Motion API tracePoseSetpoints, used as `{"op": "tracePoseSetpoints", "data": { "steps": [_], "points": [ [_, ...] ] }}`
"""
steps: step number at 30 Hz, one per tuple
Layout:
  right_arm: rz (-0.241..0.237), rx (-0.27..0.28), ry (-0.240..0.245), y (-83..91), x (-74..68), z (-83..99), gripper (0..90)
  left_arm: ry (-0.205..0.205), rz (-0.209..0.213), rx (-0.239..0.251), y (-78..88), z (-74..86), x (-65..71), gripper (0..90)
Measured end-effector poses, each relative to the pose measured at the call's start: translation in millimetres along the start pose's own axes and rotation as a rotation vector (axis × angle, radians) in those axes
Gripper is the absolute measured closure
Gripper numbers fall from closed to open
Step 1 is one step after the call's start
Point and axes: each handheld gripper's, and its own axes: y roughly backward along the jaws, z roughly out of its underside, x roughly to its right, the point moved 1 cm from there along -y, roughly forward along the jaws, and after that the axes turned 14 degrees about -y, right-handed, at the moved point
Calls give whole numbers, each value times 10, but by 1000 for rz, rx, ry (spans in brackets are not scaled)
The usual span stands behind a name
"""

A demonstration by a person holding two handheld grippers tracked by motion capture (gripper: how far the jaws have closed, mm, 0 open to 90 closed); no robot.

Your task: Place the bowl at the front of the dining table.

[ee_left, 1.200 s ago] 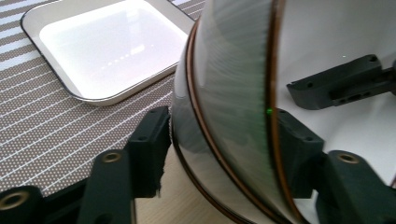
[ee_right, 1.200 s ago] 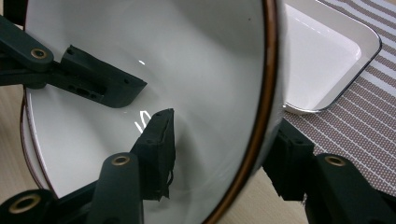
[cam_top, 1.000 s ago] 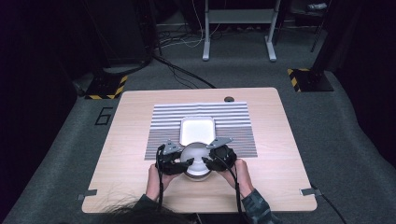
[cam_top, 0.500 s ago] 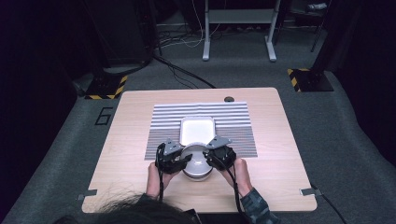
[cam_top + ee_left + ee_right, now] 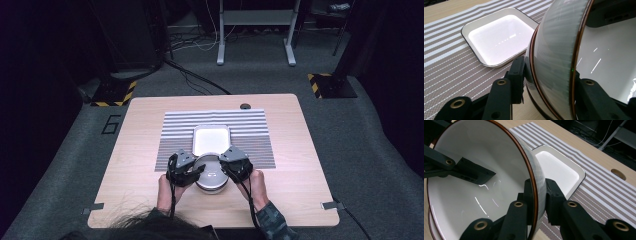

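Note:
A white bowl [image 5: 212,175] with a thin brown rim sits at the near edge of the striped mat, tilted up in both gripper views [image 5: 559,50] [image 5: 474,202]. My left gripper [image 5: 196,170] [image 5: 547,71] clamps its left wall, one jaw outside and one inside; its jaws have just been closing. My right gripper [image 5: 226,162] [image 5: 537,187] pinches the opposite rim, and its jaws have also just been closing. The rim of a second bowl [image 5: 430,225] peeks out underneath. An empty white rectangular tray [image 5: 211,139] [image 5: 496,40] [image 5: 556,167] lies just beyond.
The grey striped mat [image 5: 250,135] covers the middle of the wooden table [image 5: 140,150]. A round cable hole [image 5: 244,106] sits at the far edge. Bare wood lies to the left and right of the hands. Table legs and cables stand on the floor beyond.
Both hands stay at the bowl in nearly the same place. The grippers have settled slightly closer onto its rim.

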Motion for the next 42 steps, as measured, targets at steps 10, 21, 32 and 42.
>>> {"op": "tracePoseSetpoints", "data": {
  "steps": [10,21,32,42],
  "points": [
    [2,50,28,-12,-34,-37,820,-36,-84,76,91,-49,16,769],
    [9,88,62,49,-91,-121,820,-37,-106,122,195,-88,5,792],
    [5,98,68,78,-106,-177,817,-49,-112,130,254,-124,-24,791],
    [8,106,76,105,-105,-233,816,-55,-119,153,298,-162,-42,789]
  ]
}}
